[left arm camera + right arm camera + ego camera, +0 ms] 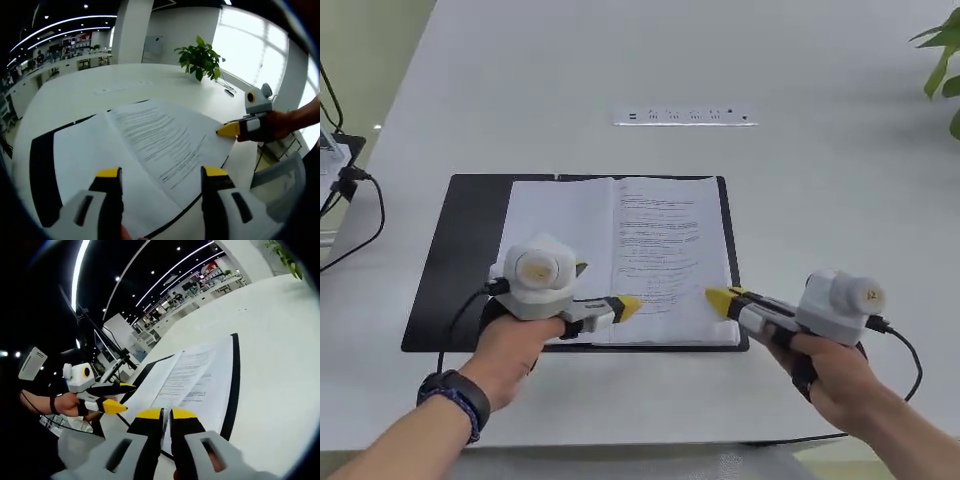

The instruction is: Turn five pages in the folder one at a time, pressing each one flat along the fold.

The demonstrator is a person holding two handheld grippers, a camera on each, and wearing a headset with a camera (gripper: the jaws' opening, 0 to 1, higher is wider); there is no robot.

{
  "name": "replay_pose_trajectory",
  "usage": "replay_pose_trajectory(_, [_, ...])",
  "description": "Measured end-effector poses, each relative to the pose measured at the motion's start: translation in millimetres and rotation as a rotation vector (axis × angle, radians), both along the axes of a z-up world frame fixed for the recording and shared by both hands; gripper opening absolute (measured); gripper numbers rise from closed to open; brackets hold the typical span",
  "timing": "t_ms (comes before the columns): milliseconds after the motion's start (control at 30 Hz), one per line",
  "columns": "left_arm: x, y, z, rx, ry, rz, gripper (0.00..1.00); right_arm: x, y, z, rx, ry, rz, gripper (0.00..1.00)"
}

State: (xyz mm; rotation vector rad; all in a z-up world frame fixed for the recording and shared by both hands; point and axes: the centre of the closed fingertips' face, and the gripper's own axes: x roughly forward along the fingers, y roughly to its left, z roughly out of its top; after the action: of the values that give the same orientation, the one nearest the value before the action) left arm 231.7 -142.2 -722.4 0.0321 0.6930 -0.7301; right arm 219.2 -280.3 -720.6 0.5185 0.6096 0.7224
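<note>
Head view: left gripper [626, 306], jaws wide, above the open folder [460, 260] at its lower edge. Right gripper [720, 298], jaws narrow and empty; printed page [665, 250] directly ahead of its tips.

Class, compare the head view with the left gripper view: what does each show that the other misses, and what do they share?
Head view: the person's left forearm with a wristband. Left gripper view: a white pillar and bright windows behind the table. Both: the open folder, its printed page, the plant and the right gripper.
</note>
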Motion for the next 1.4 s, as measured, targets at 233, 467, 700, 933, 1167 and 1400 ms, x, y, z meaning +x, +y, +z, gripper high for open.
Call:
replay_pose_trajectory(233, [-1.8,18.9,17.4,-0.009,-0.039,0.036,0.64,2.7,10.1,10.6,0.011,-0.016,0.004,0.00])
replay_pose_trajectory(467, [-3.0,37.7,28.8,-0.009,-0.065,0.068,0.66,6.6,20.9,21.5,0.027,-0.031,0.001,0.00])
replay_pose_trajectory(700, [-8.0,59.2,41.9,-0.018,-0.080,0.118,0.67,13.9,42.1,36.0,0.035,-0.061,0.016,0.00])
replay_pose_trajectory(933, [-14.1,78.7,49.8,-0.017,-0.098,0.143,0.67,18.9,65.8,56.2,0.041,-0.105,0.050,0.00])
replay_pose_trajectory(1167, [-18.0,97.5,55.7,-0.023,-0.110,0.174,0.67,20.4,89.9,66.2,0.046,-0.126,0.091,0.00])
replay_pose_trajectory(1400, [-19.6,115.8,57.4,-0.022,-0.119,0.188,0.67,20.7,115.4,75.0,0.051,-0.140,0.126,0.00])
